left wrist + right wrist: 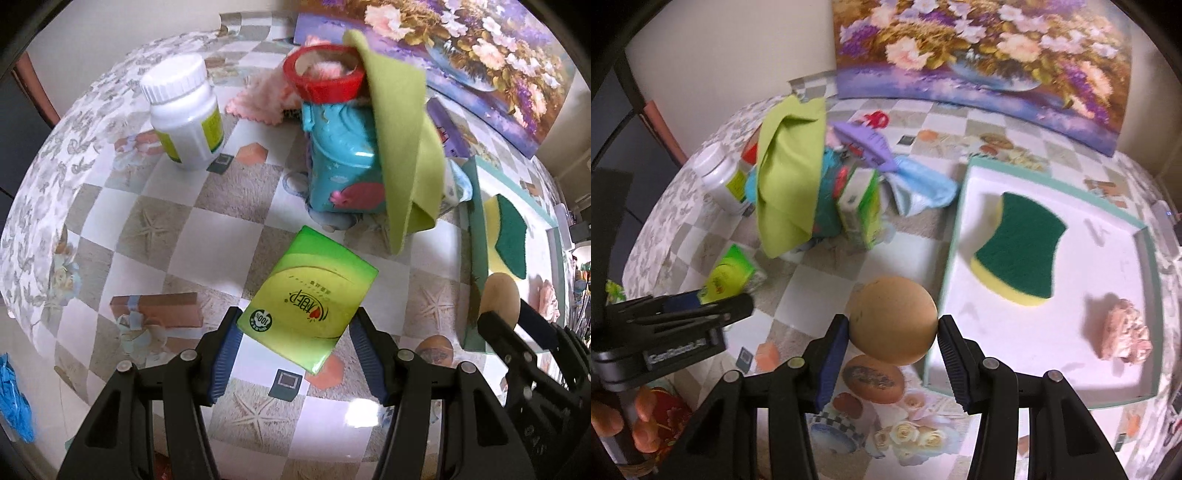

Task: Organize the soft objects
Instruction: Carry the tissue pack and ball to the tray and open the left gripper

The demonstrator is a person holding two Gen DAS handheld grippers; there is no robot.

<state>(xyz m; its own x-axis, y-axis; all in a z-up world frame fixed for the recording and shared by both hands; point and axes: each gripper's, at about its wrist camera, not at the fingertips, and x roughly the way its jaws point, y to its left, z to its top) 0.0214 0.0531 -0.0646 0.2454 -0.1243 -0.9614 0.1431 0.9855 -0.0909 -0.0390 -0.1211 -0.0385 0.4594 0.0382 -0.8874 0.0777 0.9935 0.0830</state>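
Observation:
My right gripper is shut on a tan ball, held above the table just left of the white tray. The ball also shows in the left wrist view. The tray holds a green-and-yellow sponge and a pink crumpled lump. My left gripper is open, its jaws on either side of a green tissue pack lying on the table. A lime cloth drapes over a teal container.
A white pill bottle stands at the back left. A red tape roll sits on the teal container, a pink fluffy cloth behind it. A blue cloth and a green box lie near the tray. A flower painting leans on the wall.

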